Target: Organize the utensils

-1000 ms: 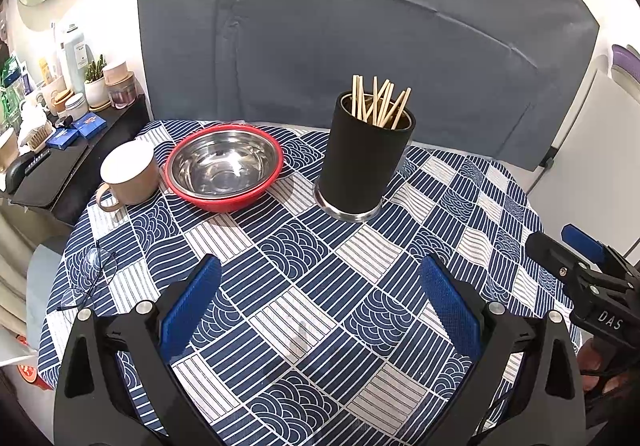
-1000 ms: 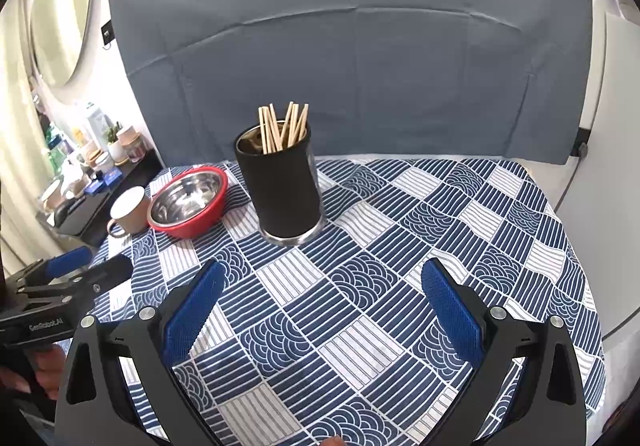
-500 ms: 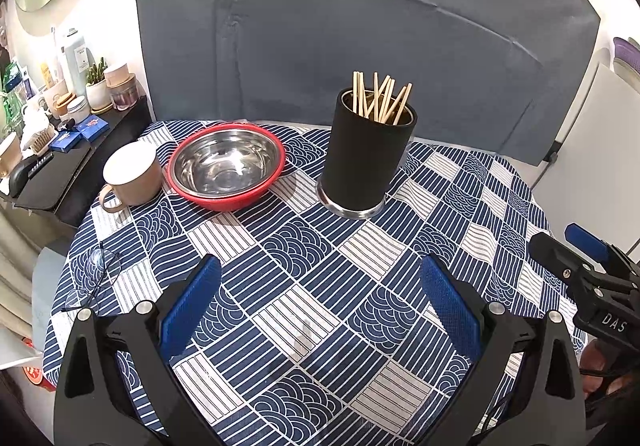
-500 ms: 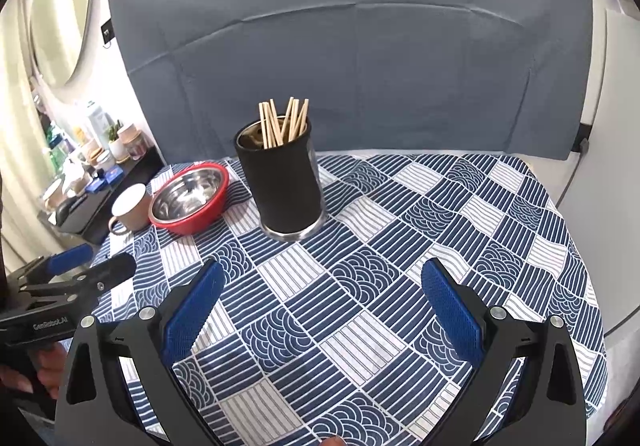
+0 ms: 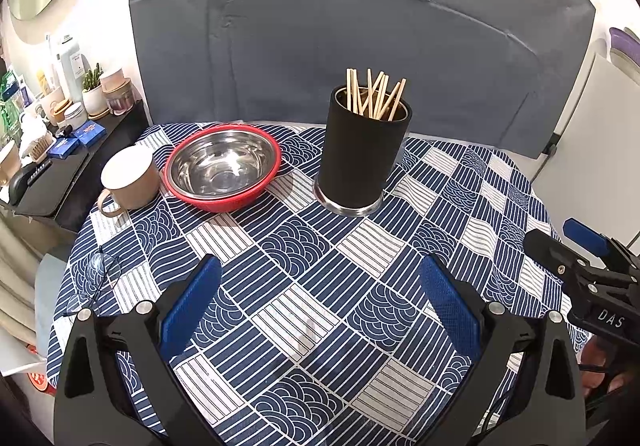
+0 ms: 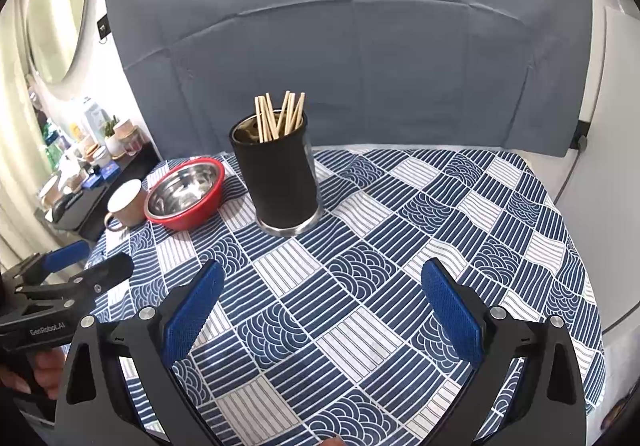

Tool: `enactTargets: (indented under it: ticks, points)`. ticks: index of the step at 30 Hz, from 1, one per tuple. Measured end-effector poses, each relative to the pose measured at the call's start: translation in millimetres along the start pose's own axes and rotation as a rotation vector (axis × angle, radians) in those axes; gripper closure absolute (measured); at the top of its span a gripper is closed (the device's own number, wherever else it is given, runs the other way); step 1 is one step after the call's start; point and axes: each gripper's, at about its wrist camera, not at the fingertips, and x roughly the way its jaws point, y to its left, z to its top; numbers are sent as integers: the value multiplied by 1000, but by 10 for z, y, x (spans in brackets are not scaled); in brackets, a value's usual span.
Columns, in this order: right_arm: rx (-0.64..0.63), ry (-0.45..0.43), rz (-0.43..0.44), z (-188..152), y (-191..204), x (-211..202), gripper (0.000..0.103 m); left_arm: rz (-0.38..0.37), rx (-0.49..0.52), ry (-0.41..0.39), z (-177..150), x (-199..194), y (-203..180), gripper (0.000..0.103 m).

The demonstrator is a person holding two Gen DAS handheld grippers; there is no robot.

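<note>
On table: chopsticks in holder.

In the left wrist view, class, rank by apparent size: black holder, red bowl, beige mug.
1. Red bowl and black holder: too alike to rank.
2. Beige mug, smallest.

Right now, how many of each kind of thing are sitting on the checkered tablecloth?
Mug: 1
Steel bowl with red outside: 1
Black chopstick holder: 1
Eyeglasses: 1
Total: 4 things. The wooden chopsticks in the holder overlap too much to count.
</note>
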Motion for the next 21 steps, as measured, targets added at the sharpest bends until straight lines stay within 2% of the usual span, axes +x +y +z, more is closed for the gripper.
enactTargets:
  ticks: [21]
  points:
    - [-12, 14, 6, -6, 20, 33, 8, 10, 2, 4, -13, 10, -2, 6]
